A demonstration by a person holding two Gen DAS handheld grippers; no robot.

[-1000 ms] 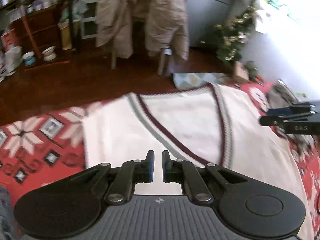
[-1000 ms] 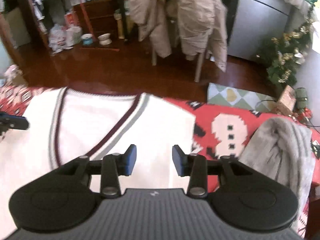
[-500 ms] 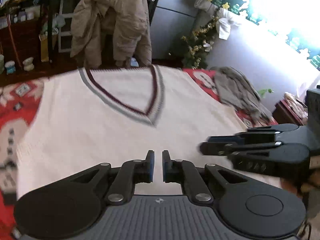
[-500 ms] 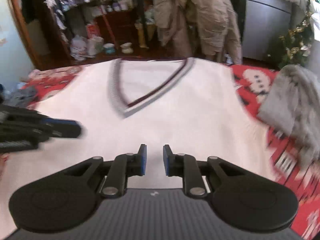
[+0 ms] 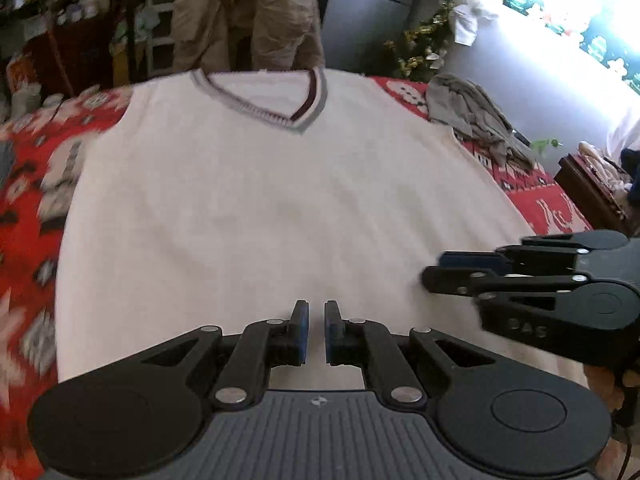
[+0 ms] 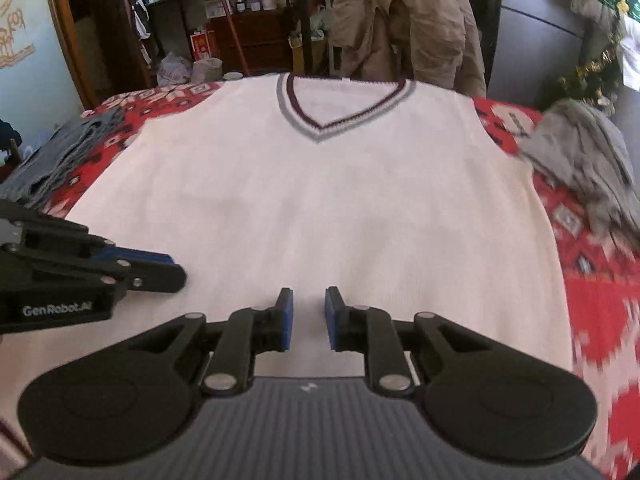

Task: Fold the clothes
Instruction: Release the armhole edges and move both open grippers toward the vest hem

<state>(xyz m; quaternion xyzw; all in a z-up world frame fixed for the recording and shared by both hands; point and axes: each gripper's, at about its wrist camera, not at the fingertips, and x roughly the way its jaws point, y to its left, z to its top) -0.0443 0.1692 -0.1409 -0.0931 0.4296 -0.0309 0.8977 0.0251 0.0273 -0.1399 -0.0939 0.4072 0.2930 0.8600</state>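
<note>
A white vest (image 6: pixel 320 208) lies flat on the red blanket (image 6: pixel 600 280), collar at the far edge, hem beneath both grippers. The left gripper (image 5: pixel 312 334) is shut on nothing; the right gripper (image 6: pixel 308 318) stands narrowly apart, empty. "GenRobot.AI" marks the left gripper.

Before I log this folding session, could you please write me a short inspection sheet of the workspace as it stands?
Surface: red patterned blanket, mostly covered.
Job's things: white knitted V-neck vest with grey and maroon trim, spread flat, neckline at the far end.
Clutter: crumpled grey garment to the vest's right; folded grey-blue cloth to its left.
Grippers: left gripper shut, nothing between its pads; right gripper with a small gap, holding nothing; both over the vest's near part.
Cables: nothing seen.
Surroundings: beige coat draped over a chair, cluttered dark wooden shelves, grey cabinet.
</note>
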